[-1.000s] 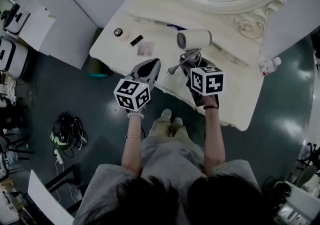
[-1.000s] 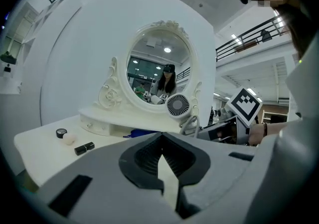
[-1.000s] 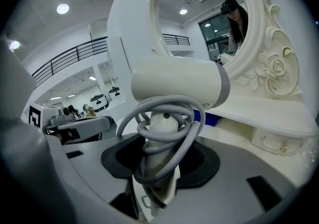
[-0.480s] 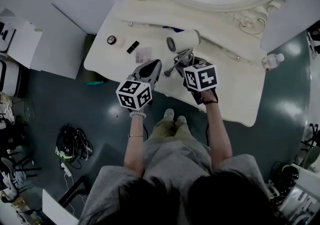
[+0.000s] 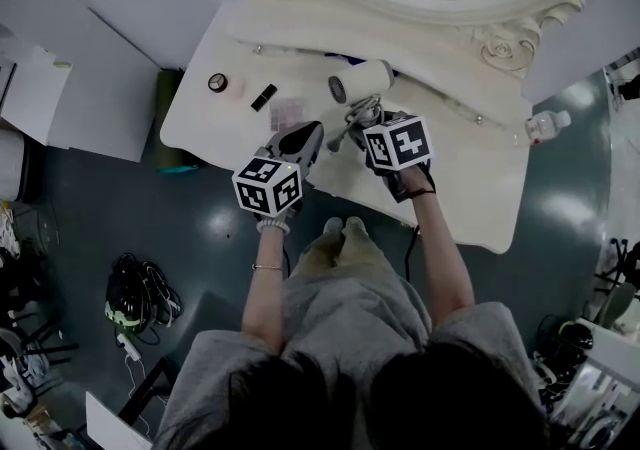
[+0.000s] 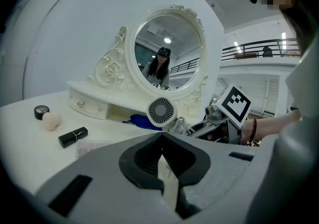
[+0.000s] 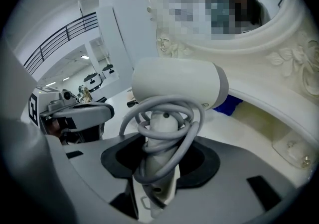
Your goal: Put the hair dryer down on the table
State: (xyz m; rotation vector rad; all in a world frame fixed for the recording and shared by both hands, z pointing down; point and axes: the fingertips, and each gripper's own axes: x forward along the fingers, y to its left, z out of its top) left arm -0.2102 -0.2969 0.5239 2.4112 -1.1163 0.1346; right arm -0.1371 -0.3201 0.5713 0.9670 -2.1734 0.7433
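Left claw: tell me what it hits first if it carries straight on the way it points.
Most likely the hair dryer, whose round rear grille sits dead ahead of the shut left claw; the right claw holds it by the handle. Depth is unclear, so the gap can't be judged.

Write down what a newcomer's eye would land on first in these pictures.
First comes the white hair dryer with its grey cord wound round the handle, clamped in the right gripper above the cream dressing table. Behind it, the oval mirror in a carved cream frame stands at the table's back edge.
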